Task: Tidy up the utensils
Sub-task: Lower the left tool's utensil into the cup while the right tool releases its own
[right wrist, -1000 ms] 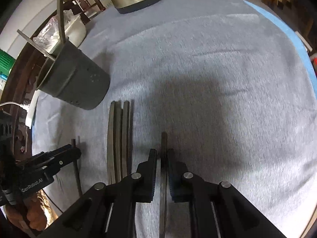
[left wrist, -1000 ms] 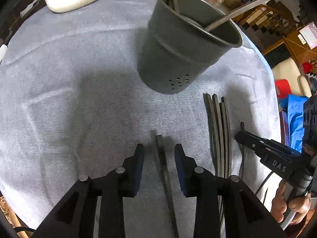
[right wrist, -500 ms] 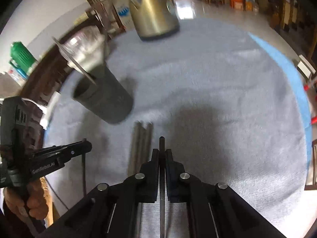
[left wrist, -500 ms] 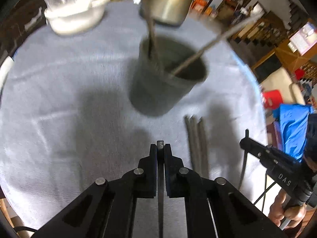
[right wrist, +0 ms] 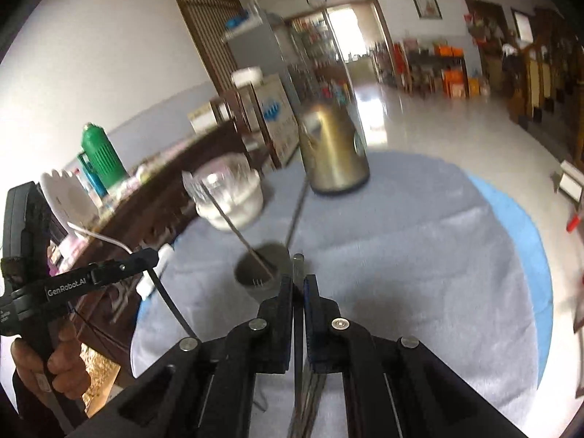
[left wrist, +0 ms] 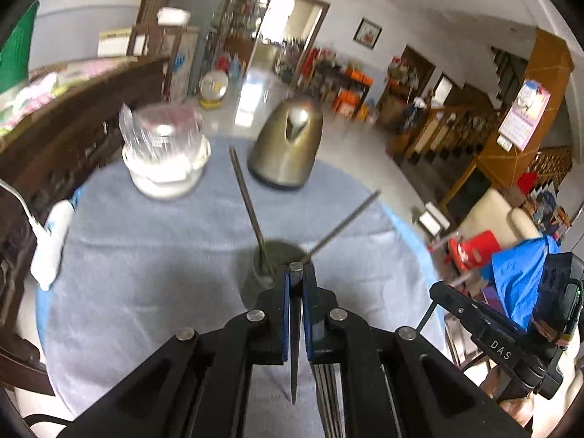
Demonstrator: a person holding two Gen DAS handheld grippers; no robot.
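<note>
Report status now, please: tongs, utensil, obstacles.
Left tongs shut on utensil. Right tongs likewise. Grey holder ahead, two utensils inside. Nothing between.

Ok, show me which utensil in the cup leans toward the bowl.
The left utensil, tipping toward the bowl; the other utensil in the cup slants right, away from it.

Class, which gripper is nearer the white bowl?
Left. The left gripper is on the bowl's side of the table, just in front of it. The right gripper is further right, past the cup.
</note>
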